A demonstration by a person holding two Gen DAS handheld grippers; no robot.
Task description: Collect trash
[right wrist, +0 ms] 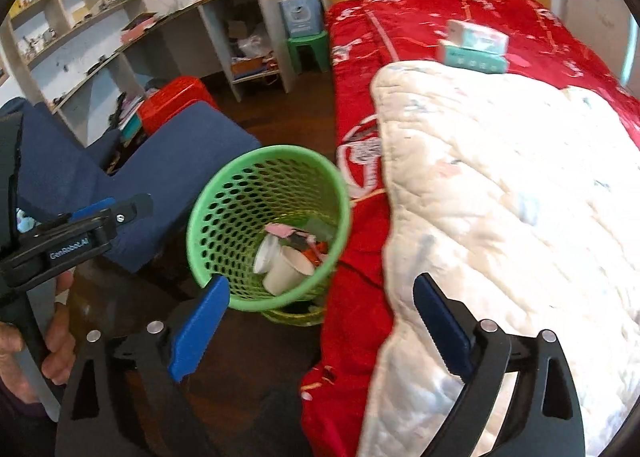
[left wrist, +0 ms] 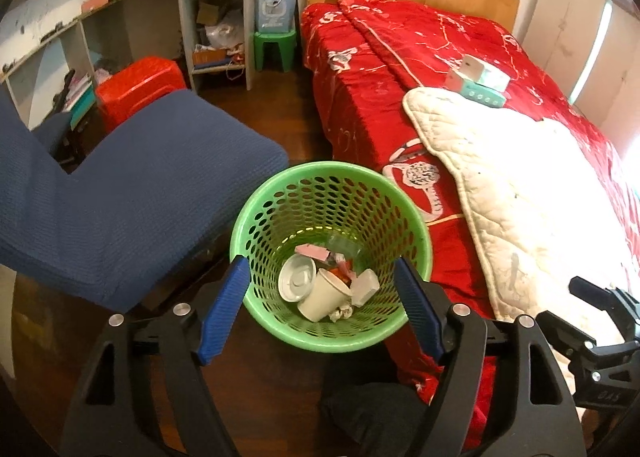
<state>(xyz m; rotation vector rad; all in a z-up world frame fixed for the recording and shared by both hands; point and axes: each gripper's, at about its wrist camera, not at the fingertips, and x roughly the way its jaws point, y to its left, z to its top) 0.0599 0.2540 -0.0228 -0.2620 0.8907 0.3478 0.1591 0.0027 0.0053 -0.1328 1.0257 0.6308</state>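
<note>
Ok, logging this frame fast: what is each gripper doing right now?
Left gripper: open, holding nothing, above the green trash basket.
Right gripper: open, holding nothing.

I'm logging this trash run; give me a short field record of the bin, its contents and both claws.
bin: green mesh basket on the floor between bed and blue chair
contents: paper cup, white lid, crumpled paper, pink scrap
left claw: open, empty, above bin
right claw: open, empty

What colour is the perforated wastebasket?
Green wastebasket, clearest in the left wrist view.
</note>
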